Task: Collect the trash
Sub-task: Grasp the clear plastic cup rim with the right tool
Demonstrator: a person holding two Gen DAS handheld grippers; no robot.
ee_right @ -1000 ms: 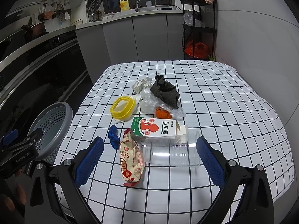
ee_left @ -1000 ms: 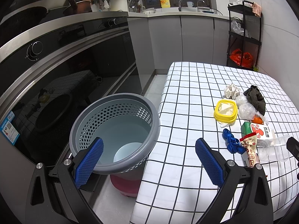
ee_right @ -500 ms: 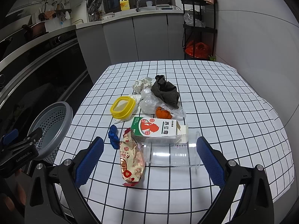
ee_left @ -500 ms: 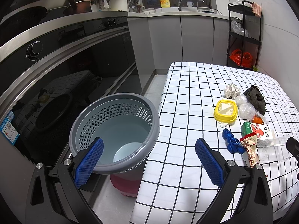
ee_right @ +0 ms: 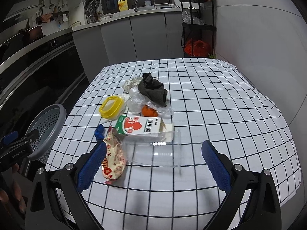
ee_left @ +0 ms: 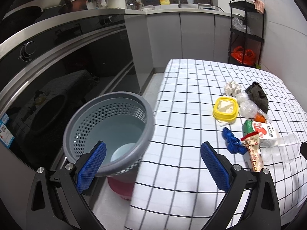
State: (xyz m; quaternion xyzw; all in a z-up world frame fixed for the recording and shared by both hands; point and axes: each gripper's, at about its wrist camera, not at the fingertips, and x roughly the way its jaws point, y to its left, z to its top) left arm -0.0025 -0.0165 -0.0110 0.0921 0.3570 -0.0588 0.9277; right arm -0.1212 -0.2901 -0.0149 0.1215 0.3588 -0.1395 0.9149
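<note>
A grey perforated basket (ee_left: 109, 132) stands beside the table's left edge; it also shows in the right wrist view (ee_right: 47, 128). Trash lies on the checked tablecloth (ee_right: 211, 99): a clear plastic cup (ee_right: 153, 151) on its side, a snack wrapper (ee_right: 113, 159), a white and green carton (ee_right: 140, 125), a blue scrap (ee_right: 99, 131), a yellow lid (ee_right: 111, 107), a black cloth (ee_right: 153, 91), an orange peel (ee_right: 149, 111) and crumpled paper (ee_left: 232, 88). My right gripper (ee_right: 153, 164) is open and empty, its fingers either side of the cup. My left gripper (ee_left: 153, 163) is open and empty over the basket's rim and table edge.
A dark oven front and steel counter (ee_left: 57, 38) run along the left. Grey cabinets with a sink (ee_right: 149, 28) are at the back. A black shelf rack (ee_right: 199, 23) with a red bag stands at the back right. A red object (ee_left: 120, 187) lies under the basket.
The right gripper has moved forward and lower toward the clear cup. The left view has shifted slightly, with the basket a little blurred. Both grippers stay open.
</note>
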